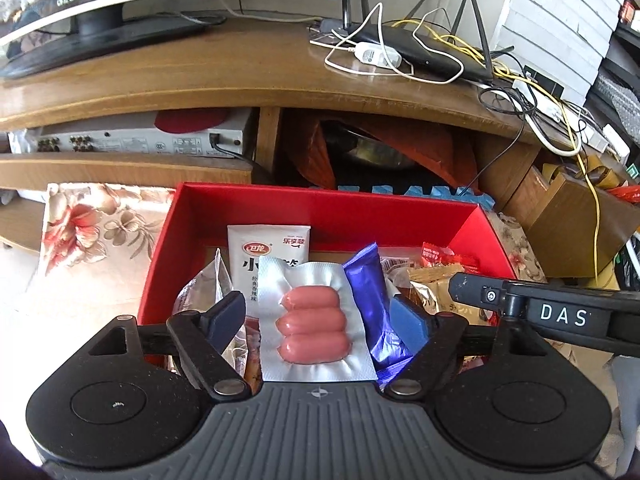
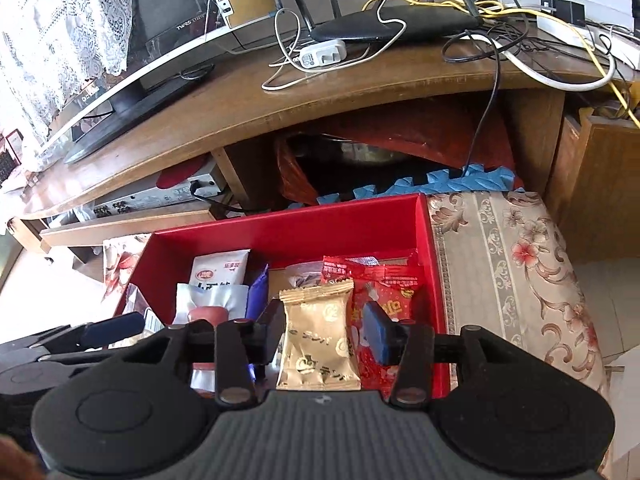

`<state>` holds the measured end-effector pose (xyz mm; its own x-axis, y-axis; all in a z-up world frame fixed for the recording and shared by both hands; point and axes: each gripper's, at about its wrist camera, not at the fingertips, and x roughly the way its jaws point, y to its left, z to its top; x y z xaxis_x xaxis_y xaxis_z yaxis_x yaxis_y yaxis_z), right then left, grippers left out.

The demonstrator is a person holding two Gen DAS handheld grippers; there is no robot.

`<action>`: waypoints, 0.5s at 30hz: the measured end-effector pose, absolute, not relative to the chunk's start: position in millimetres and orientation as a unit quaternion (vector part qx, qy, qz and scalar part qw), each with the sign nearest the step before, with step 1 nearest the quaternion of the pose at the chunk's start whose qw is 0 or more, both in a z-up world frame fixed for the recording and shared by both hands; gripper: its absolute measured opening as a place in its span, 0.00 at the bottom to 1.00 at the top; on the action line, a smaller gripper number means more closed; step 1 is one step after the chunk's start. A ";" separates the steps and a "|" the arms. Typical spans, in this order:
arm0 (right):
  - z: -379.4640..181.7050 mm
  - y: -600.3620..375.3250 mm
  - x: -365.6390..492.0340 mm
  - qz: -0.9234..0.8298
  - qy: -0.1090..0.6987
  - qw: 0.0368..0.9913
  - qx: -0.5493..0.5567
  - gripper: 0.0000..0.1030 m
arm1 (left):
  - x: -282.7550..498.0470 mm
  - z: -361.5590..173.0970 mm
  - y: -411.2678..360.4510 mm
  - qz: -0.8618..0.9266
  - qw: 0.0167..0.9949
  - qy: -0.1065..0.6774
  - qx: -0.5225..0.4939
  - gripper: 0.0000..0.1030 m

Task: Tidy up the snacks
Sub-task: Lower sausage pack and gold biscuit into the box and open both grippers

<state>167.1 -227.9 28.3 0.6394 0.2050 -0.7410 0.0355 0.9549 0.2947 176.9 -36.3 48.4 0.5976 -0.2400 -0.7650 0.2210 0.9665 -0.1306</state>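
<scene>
So the left tool is spread wide, with the silver vacuum pack of three pink sausages lying flat between its blue pads. The pads aren't pressing on it; there's a gap on both sides, and the pack looks like it's resting on the other snacks. Its long axis runs near to far, straight along the tool's line. A purple foil wrapper sits just right of it, tucked against the right pad, and a white pouch with red logo lies beyond, toward the far wall.

The right tool is only partly spread, and the gold crinkle-edged snack packet sits between its fingers, also lengthwise near to far. Can't really tell if the pads touch it, but it looks loose to me. Red printed packets are just right of it.

Everything's inside the red cardboard box, which sits on a floral cloth in front of a brown wooden TV stand.

My guess: both packs are already dropped in, so each tool just needs to back out toward the near side. The left one is nearer the sausages, the right one nearer the gold packet.
</scene>
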 end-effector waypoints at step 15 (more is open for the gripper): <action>40.2 -234.8 131.0 0.038 0.413 0.899 0.139 0.41 | 144.9 63.6 -44.9 -0.125 0.905 0.406 0.018 0.88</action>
